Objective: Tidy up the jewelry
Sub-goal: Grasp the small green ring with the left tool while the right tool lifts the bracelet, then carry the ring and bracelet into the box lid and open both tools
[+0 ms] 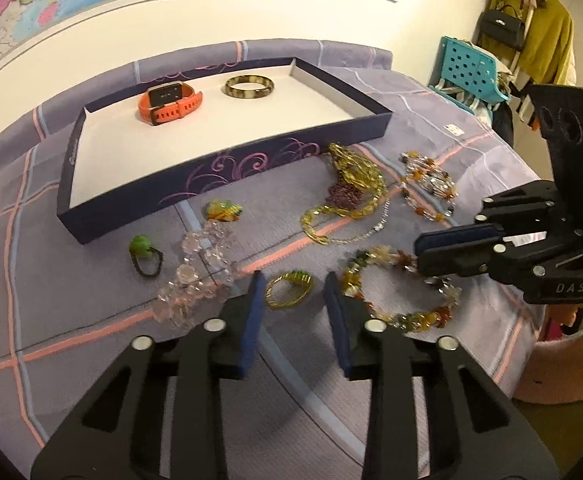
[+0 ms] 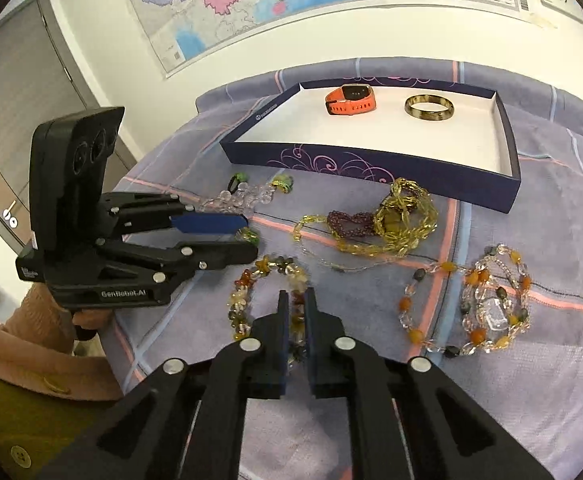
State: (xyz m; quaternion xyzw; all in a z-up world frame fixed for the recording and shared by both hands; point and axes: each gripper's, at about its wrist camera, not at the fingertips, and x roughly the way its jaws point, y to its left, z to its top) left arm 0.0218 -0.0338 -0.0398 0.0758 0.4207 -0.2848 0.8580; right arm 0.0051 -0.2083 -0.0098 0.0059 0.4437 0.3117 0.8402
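My left gripper [image 1: 293, 276] stands open over the purple cloth, with a small gold-and-green wire ring [image 1: 289, 290] lying between its blue pads without touching them. From the right wrist view the same ring [image 2: 247, 235] shows at the tips of the left gripper [image 2: 251, 237]. My right gripper [image 2: 296, 306] is shut on a bracelet of amber, clear and grey beads [image 2: 247, 280], whose near side is pinched between the pads. The left wrist view shows this bracelet [image 1: 411, 320] with the right gripper [image 1: 418, 258] on its far right side.
A dark blue box [image 1: 227, 168] with a white floor holds an orange watch [image 1: 169, 102] and a horn-coloured bangle [image 1: 249, 87]. On the cloth lie a clear crystal bracelet [image 1: 199, 276], a green-topped band [image 1: 145, 254], yellow necklaces [image 1: 355, 184] and an orange-and-clear bead string [image 2: 491, 308].
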